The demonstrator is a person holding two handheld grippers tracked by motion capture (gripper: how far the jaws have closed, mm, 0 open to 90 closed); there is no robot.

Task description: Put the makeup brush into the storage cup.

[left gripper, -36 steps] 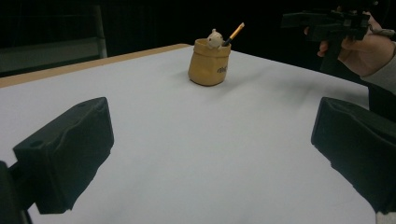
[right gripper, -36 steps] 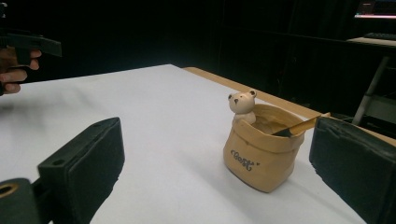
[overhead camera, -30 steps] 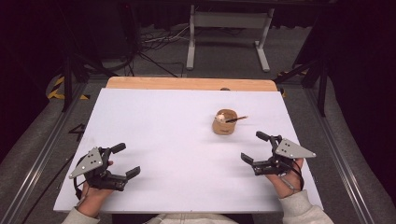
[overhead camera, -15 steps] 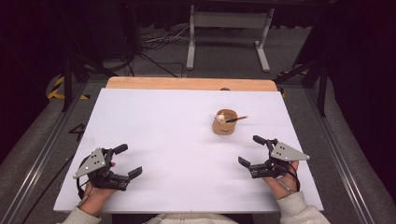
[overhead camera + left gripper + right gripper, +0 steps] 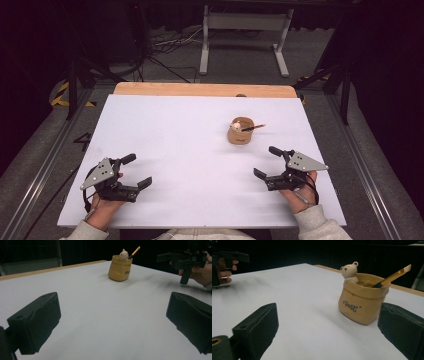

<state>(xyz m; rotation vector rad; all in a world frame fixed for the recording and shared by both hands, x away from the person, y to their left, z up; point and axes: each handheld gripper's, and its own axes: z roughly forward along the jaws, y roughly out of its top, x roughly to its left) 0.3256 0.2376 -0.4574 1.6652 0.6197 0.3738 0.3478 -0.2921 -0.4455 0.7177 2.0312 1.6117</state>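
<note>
Nothing grasped yet: both hand-held grippers, left (image 5: 134, 171) and right (image 5: 267, 162), jaws spread, empty; pencil (image 5: 254, 127) sits in bear pot (image 5: 239, 134) at right's 11 o'clock

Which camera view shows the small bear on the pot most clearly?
The right gripper view: the bear figure is near and sharp on the pot's rim, face visible. The left gripper view shows it small and distant; the high view shows only a pale dot.

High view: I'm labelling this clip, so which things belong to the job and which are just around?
In the job:
tan pot with bear figure
pencil in it
right gripper, nearest

Just around:
white table
metal stand
floor cables
</note>
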